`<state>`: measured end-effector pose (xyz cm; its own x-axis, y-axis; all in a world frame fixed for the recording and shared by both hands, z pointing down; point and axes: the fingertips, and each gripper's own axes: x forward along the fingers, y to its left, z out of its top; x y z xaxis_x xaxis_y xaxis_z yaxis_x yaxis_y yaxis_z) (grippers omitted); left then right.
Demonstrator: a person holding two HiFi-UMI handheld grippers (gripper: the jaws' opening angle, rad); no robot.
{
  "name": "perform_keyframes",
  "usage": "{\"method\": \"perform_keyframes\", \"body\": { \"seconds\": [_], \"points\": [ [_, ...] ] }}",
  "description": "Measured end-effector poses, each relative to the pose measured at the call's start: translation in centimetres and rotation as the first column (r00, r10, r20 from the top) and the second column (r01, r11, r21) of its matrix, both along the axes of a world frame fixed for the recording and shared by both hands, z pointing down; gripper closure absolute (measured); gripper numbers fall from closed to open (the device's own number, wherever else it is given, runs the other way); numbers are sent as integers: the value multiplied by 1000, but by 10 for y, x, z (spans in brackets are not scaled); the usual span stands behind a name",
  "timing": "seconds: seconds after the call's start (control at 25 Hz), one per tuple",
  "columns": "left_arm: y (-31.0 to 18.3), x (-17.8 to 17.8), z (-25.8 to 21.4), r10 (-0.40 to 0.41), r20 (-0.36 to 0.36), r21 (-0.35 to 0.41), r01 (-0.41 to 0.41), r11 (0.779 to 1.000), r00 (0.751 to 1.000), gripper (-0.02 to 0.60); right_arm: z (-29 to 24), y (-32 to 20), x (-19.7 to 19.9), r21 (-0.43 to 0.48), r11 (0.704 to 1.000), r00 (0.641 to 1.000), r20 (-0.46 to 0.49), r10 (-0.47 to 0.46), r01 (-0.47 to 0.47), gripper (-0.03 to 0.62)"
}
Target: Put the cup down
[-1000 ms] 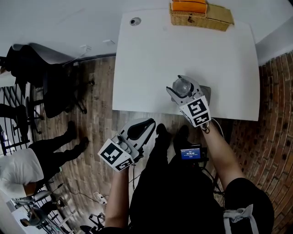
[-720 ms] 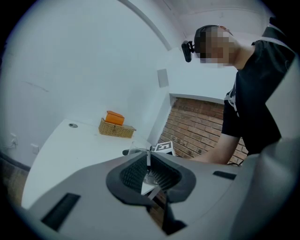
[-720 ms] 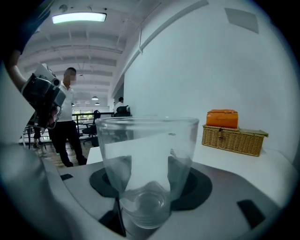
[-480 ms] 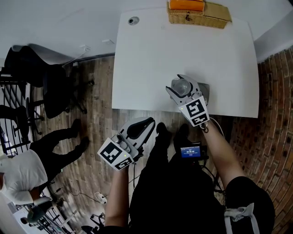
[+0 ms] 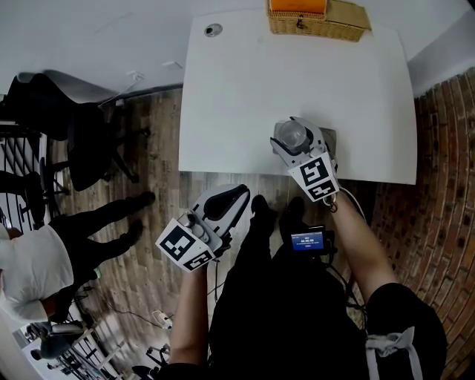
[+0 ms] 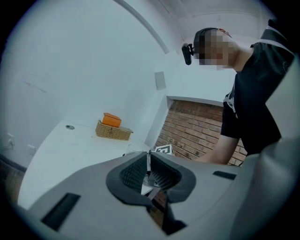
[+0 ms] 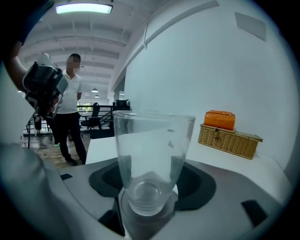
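Note:
A clear glass cup [image 7: 151, 161] stands upright between the jaws of my right gripper [image 7: 149, 185], which is shut on its lower part. In the head view the cup [image 5: 291, 136] and right gripper [image 5: 295, 141] hover over the near edge of the white table [image 5: 245, 89], right of centre. My left gripper [image 5: 223, 205] hangs below the table's front edge, over the wooden floor. Its jaws are shut with nothing between them [image 6: 148, 169].
A wicker basket [image 5: 318, 21] with an orange box [image 5: 297, 6] on it sits at the table's far edge. A round cable hole [image 5: 213, 30] marks the far left corner. A brick wall [image 5: 438, 193] runs on the right. An office chair [image 5: 89, 141] and a standing person [image 5: 44, 260] are at the left.
My right gripper with the cup has edged slightly farther over the table. The left gripper stays about where it was. The person at left has shifted.

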<state>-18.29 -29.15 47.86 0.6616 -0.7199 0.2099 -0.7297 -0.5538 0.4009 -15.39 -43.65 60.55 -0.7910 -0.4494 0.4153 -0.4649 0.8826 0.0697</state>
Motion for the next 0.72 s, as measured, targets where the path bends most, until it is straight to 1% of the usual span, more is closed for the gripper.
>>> {"method": "perform_keyframes", "body": {
  "seconds": [0.16,0.36,0.6,0.72],
  "points": [
    [3,-2,1,-6,3,5,6,1000,1000,568,0,5,8,6,1000,1000,-17,7,-7,313],
    [8,-6,-3,-10,1,17,10,1000,1000,568,-1,14,23,-17,999,999,-23,35,-35,310],
    [9,-2,-8,6,-4,36,-6,999,1000,568,-5,30,50,-35,997,997,-34,71,-72,310],
    [8,1,-9,23,-7,45,-23,999,1000,568,-8,36,63,-52,993,995,-24,101,-102,310]
  ]
}}
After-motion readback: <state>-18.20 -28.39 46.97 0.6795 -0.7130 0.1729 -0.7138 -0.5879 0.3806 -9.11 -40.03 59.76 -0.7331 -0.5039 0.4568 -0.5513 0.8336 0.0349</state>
